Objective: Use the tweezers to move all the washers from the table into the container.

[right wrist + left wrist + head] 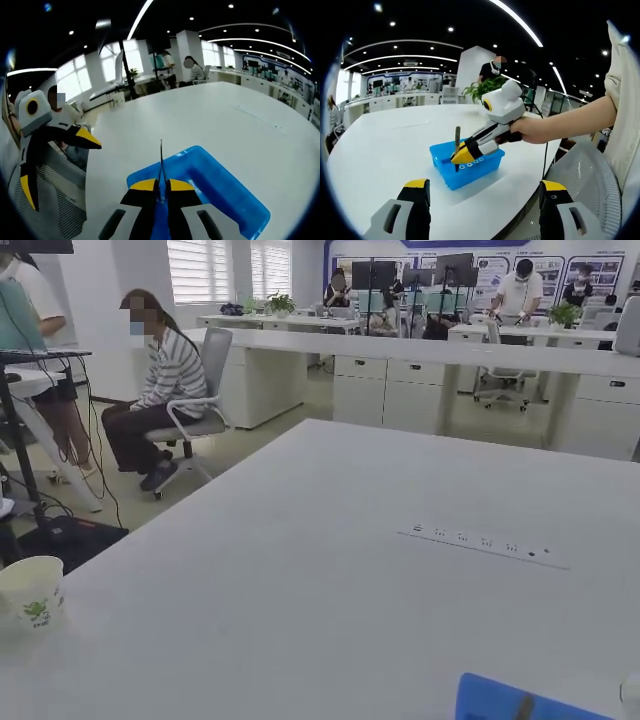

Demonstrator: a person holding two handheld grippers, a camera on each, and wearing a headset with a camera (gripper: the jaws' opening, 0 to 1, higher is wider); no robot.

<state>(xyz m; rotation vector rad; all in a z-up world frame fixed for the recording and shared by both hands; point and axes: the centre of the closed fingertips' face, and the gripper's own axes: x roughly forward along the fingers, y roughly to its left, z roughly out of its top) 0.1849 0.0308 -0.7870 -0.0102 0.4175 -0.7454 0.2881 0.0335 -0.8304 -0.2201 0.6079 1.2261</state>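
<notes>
Two grippers had separate jobs: the right gripper [161,186] was clamped shut on the tweezers [161,157], holding them upright at the lower centre of its own view, directly over the blue container [225,187], which I judged was for working inside it. The left gripper [483,187] sat at the bottom of its view with jaws wide apart and nothing between them, apparently kept clear. Small pale rings that I took for the washers [471,163] lay in a row along that container's near side, centre of the left gripper view, on the white table [380,150].
</notes>
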